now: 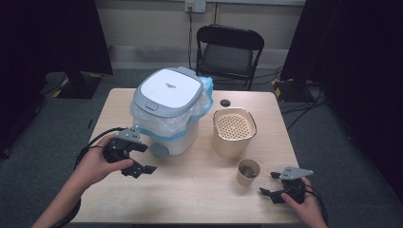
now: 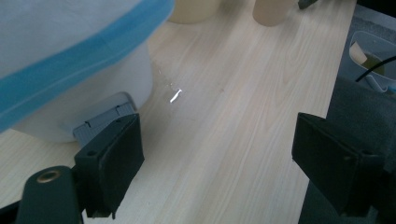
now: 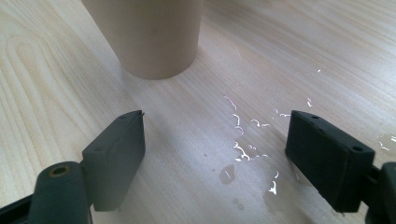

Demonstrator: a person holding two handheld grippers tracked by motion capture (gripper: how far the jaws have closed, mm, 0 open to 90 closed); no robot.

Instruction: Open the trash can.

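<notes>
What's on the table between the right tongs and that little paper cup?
Only wet tabletop: drops of spilled liquid before the paper cup, seen in the right gripper view.

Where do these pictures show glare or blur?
Right gripper view: bright glints on the wet spots of the table. Left gripper view: one small glint on the wood; the nearby bin looks soft. High view: dark corners, evenly lit table.

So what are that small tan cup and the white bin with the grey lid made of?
The small tan cup looks like paper or card: matte, with no gloss on its straight wall in the right gripper view. The white bin with the grey lid seems to be moulded plastic, smooth with a slight sheen, lined with a thin, crinkled translucent plastic bag.
</notes>
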